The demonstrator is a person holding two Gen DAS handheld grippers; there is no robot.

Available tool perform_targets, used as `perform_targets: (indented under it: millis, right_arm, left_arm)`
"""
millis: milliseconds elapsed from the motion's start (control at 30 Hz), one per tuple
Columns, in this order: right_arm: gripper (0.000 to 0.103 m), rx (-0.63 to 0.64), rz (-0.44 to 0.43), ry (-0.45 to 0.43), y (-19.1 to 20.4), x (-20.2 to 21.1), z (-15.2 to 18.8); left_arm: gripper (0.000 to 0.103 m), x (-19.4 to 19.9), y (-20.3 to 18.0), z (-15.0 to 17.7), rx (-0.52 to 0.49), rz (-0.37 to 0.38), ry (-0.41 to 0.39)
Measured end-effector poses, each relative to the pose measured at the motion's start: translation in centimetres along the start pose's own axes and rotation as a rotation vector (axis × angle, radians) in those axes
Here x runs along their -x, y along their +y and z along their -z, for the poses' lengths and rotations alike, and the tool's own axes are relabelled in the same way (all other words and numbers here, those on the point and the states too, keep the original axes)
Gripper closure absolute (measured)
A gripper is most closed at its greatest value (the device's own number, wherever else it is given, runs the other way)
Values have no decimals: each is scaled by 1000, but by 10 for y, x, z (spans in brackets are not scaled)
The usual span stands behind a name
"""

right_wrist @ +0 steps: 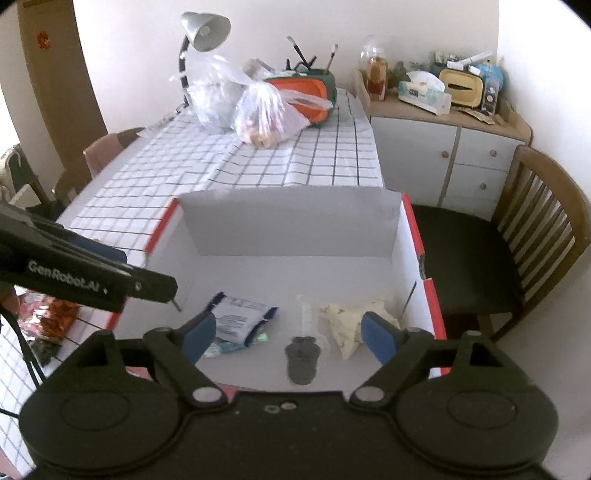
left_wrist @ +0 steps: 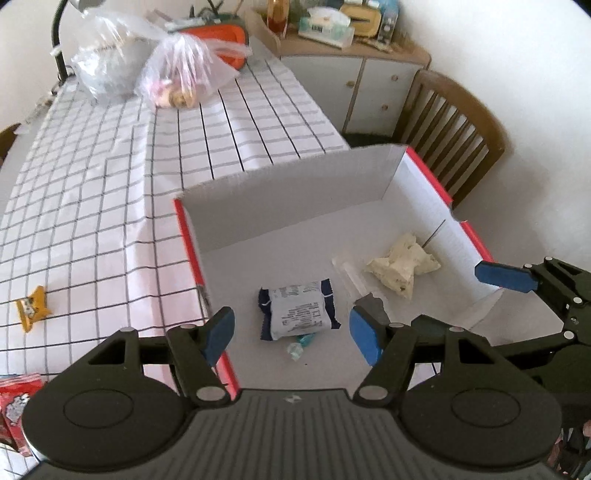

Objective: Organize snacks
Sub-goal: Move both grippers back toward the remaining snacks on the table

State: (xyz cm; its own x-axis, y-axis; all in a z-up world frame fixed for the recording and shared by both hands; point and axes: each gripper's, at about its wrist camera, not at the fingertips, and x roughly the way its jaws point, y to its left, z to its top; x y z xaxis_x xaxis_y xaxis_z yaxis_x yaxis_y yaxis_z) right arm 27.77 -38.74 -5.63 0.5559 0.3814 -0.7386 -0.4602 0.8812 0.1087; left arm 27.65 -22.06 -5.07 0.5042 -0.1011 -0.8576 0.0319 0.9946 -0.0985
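A red-edged white box (left_wrist: 188,236) (right_wrist: 413,236) stands open on the checked tablecloth. Inside lie a blue-and-white snack packet (left_wrist: 297,314) (right_wrist: 240,319), a small teal candy (left_wrist: 297,345), a cream-coloured wrapped snack (left_wrist: 402,264) (right_wrist: 345,325) and a dark grey packet (right_wrist: 303,360). My left gripper (left_wrist: 291,334) is open and empty above the packet. My right gripper (right_wrist: 288,334) is open and empty over the box, above the dark packet; it also shows at the right of the left wrist view (left_wrist: 506,275).
A yellow snack (left_wrist: 31,308) lies on the cloth left of the box. Red packets (left_wrist: 16,406) sit at the near left. Plastic bags (right_wrist: 266,114), an orange case (right_wrist: 303,92) and a lamp (right_wrist: 205,27) stand at the far end. A wooden chair (right_wrist: 535,229) and a cabinet (right_wrist: 447,147) are at the right.
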Motion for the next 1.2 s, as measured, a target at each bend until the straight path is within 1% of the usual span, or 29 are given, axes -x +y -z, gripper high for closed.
perform_targets:
  millis: [167,233,367,500,633,733,833,933,1067,1200]
  right_arm:
    - [15,-2,-19,-33,16,17,3]
    - [12,-1,-26,-47,23,24,3]
    - [10,-8,-45,-69,39,34,4]
    - [6,-9,-69,-85,58,42,7]
    - [1,-4,-89,-97,80,48,10]
    - [1,2,-100,-99,97,50,13]
    - [0,6,-103,-95,115,49,16]
    - [0,6,-114,-83,133,46,21]
    - [0,-4,-111,-65,155,36,29]
    - [0,-27,-117,-28,173,23,35]
  left_arm:
    - [34,27,11,11,-8,10,-46]
    - [33,37,15,17,-10,14,-66]
    - [31,55,26,26,-2,26,-95]
    - [30,71,39,38,4,32,-121]
    - [28,90,56,53,-2,28,-155]
    - [26,101,73,63,1,29,-173]
    - [23,111,91,73,2,26,-183]
    - [22,116,111,83,12,16,-182]
    - [22,120,145,101,51,-2,-163]
    - [22,120,177,118,85,-23,-139]
